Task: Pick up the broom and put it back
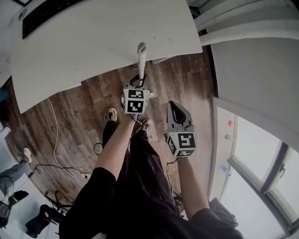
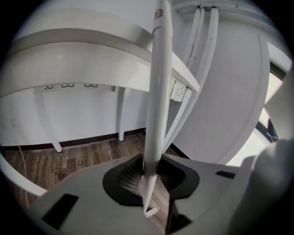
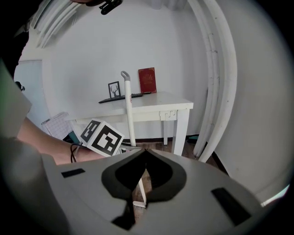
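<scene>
The broom is a slim white pole (image 2: 156, 96) with a hooked top end (image 1: 141, 48). It stands nearly upright in front of the white desk. My left gripper (image 2: 149, 176) is shut on the pole, which passes between its jaws, and in the head view that gripper (image 1: 137, 85) is just below the desk edge. The right gripper view shows the pole (image 3: 129, 114) and its small head (image 3: 139, 204) near the wooden floor. My right gripper (image 3: 146, 152) has its tips together with nothing in them. It hangs to the right of the left one (image 1: 175, 111).
A white desk (image 1: 93, 42) with a keyboard (image 1: 46, 11), a red book (image 3: 147, 80) and a small picture frame (image 3: 114, 88) stands ahead. White pipes (image 2: 200, 69) run up the wall on the right. Cables (image 1: 56, 140) trail on the wooden floor at left. A window (image 1: 261, 158) is at right.
</scene>
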Tool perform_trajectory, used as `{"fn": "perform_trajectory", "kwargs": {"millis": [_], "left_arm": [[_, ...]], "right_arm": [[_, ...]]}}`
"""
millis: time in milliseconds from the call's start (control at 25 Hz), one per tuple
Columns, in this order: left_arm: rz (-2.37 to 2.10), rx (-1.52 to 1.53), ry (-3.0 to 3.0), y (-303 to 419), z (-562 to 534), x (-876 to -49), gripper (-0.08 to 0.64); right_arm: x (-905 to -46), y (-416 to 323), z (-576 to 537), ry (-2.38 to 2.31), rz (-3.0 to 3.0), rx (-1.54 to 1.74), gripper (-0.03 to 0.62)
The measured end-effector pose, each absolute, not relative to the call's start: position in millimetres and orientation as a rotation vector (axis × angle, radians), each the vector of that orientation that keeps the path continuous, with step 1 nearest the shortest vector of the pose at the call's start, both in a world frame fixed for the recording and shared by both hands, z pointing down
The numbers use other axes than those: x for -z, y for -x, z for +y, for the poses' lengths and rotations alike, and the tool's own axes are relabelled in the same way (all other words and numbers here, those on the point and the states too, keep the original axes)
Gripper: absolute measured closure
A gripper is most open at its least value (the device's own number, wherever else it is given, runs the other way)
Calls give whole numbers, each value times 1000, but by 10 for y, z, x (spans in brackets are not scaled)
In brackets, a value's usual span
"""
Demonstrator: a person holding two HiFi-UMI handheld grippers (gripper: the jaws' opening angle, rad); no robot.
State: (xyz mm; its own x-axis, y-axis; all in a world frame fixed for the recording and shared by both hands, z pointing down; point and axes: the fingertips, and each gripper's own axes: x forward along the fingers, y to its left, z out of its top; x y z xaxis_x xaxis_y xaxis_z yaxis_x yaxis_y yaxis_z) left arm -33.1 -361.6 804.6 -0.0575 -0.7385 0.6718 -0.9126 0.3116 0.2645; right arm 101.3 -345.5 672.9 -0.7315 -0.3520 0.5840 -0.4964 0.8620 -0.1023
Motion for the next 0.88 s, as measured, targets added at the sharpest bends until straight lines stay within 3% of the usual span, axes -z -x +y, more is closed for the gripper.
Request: {"fn": "perform_trajectory", "kwargs": {"millis": [880], "left_arm": [[-1930,-363,-1473,275,-3429,-7892,439]], "right_arm": [[-6823,-1228,-3264,-629,-2447,-371,571]]}}
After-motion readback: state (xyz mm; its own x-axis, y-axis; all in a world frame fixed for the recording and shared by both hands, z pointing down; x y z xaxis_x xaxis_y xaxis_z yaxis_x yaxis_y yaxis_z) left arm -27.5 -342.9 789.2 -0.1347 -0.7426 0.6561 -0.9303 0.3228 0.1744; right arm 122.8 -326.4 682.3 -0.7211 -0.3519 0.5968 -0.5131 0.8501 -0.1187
